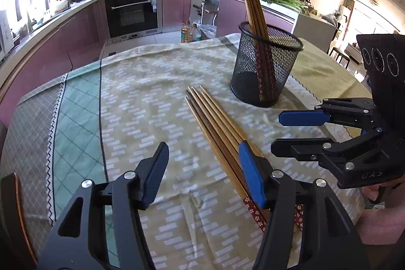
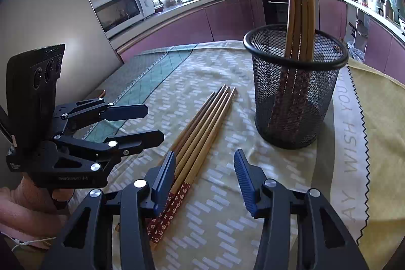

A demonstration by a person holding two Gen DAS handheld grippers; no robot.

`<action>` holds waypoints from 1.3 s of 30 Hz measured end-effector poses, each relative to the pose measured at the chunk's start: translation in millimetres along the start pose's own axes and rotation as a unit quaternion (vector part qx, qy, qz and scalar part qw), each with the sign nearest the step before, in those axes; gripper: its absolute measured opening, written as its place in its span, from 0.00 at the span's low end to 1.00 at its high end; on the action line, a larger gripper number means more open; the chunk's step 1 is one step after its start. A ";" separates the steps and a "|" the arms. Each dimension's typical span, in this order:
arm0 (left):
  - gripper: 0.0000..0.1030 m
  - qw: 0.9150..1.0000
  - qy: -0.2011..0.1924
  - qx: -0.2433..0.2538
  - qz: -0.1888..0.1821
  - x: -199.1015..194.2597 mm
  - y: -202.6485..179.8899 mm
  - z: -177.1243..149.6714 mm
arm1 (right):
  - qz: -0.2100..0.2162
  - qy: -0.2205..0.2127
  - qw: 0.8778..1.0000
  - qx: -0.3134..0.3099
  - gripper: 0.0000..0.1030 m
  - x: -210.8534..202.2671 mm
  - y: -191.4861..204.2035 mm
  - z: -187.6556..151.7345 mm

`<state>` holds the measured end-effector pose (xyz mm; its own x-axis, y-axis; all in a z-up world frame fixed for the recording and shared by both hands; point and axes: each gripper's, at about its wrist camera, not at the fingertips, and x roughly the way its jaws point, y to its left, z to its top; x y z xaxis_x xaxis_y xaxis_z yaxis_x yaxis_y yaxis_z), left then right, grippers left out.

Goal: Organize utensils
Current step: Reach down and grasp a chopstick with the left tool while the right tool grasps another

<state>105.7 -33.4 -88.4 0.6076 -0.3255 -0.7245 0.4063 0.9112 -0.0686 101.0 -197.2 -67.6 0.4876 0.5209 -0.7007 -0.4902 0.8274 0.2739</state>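
Both grippers were open, empty. Chopsticks (image 1: 215,125) lay between left gripper (image 1: 202,173) and right gripper (image 2: 205,179), long axis toward cup (image 2: 295,90); equally near.

"WISH YOU" along the tablecloth (image 2: 351,123) edge; raised "DAS" on the right claw (image 1: 288,130)

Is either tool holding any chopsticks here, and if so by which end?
Nothing is held. The left tool and right tool are both open above the loose chopsticks, which lie flat on the tablecloth.
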 end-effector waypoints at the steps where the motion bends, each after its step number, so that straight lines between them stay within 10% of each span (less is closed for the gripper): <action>1: 0.55 1.000 0.003 -0.002 -0.003 1.5 -0.3 -1.5 | 0.000 0.002 1.000 0.001 0.44 1.3 0.9 -0.9; 39: 0.38 0.999 0.039 -0.007 -0.014 24.2 1.5 -8.4 | -0.040 0.028 0.999 -0.008 0.30 22.6 8.2 -0.9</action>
<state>115.3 -37.8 -111.8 0.5412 -0.3298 -0.7735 0.4118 0.9060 -0.0981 107.4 -178.8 -81.8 0.4851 0.4395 -0.7559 -0.4627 0.8626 0.2046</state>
